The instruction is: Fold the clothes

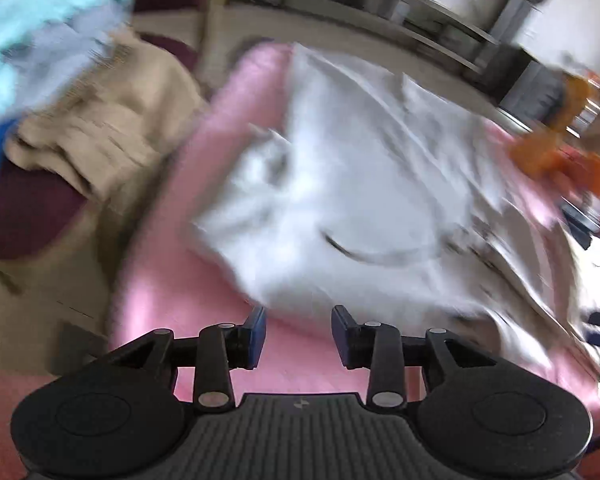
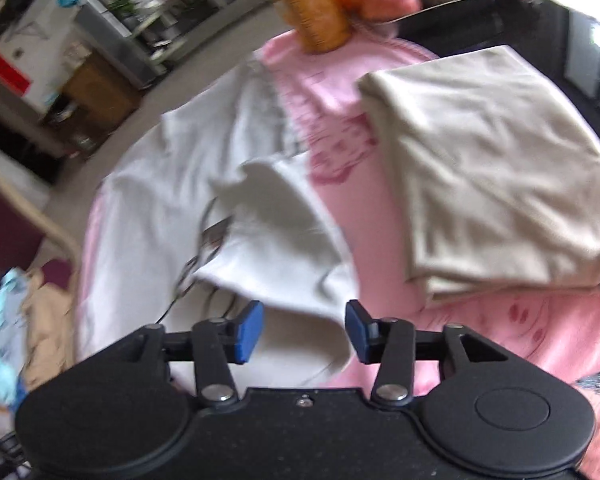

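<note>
- Left wrist view: the left gripper (image 1: 299,334) has its jaws apart with nothing between them; only the pink cloth (image 1: 172,312) shows in the gap.
- The white shirt (image 1: 340,184) lies crumpled on the pink cloth just beyond the fingertips, its near hem close to the pads (blur hides whether it touches them).
- Off the cloth's left edge, a tan garment (image 1: 112,120) is heaped on a dark red seat (image 1: 28,220), with a light blue garment (image 1: 28,40) above it.
- At the cloth's right edge, an orange object (image 1: 560,156) shows, too blurred to identify.
- Right wrist view: the right gripper (image 2: 304,330) also has its jaws spread, pads not pressing on anything; a folded-over flap of the white shirt (image 2: 276,232) lies in the gap and beyond.
- The shirt spreads over the left part of the pink cloth (image 2: 500,332).
- A folded beige garment (image 2: 488,168) sits at the cloth's right side, apart from the shirt.
- At the far edge stands an orange bottle (image 2: 316,4).
</note>
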The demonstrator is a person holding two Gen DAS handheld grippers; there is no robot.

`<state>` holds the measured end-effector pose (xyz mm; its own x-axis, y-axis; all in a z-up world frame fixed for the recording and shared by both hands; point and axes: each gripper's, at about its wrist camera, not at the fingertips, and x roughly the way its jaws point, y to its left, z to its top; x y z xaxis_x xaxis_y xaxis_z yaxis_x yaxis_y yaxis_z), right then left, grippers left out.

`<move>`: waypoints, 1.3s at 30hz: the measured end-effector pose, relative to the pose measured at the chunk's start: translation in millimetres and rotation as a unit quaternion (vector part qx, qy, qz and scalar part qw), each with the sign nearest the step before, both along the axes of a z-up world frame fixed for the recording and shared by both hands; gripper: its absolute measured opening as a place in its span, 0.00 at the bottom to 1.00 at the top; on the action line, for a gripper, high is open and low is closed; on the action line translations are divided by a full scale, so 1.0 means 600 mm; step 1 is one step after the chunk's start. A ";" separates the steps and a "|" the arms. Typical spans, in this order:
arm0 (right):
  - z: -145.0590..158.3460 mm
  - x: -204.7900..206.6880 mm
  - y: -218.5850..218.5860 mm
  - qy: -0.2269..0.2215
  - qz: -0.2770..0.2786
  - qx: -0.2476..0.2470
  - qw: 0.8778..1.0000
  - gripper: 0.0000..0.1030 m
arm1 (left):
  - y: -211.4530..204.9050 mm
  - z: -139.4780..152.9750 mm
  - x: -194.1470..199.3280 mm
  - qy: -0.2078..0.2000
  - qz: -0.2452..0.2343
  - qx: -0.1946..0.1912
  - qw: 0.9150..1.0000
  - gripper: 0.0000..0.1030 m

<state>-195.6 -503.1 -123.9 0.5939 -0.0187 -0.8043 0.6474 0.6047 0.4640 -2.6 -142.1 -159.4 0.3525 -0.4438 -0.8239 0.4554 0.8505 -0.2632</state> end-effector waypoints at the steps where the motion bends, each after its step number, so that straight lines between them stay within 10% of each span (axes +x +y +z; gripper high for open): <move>1: -0.002 0.000 0.011 -0.004 0.015 0.005 1.000 0.45 | -0.003 -0.005 -0.008 0.011 -0.011 -0.007 1.000 0.34; 15: -0.061 0.081 0.139 0.027 0.207 0.010 0.978 0.30 | -0.106 -0.046 -0.042 -0.002 -0.157 0.026 0.987 0.24; 34: -0.090 0.142 0.117 0.050 0.187 -0.042 0.980 0.29 | -0.156 -0.074 0.030 0.003 -0.144 0.047 0.988 0.27; 39: -0.088 0.143 0.132 0.065 0.194 -0.088 0.975 0.07 | -0.160 -0.069 0.016 -0.018 -0.152 0.073 0.985 0.12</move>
<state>-110.0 -424.0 -176.6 0.4777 0.0424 -0.8775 0.3996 0.8790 0.2600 7.1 -238.1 -200.9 0.2506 -0.4112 -0.8764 0.7023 0.7004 -0.1278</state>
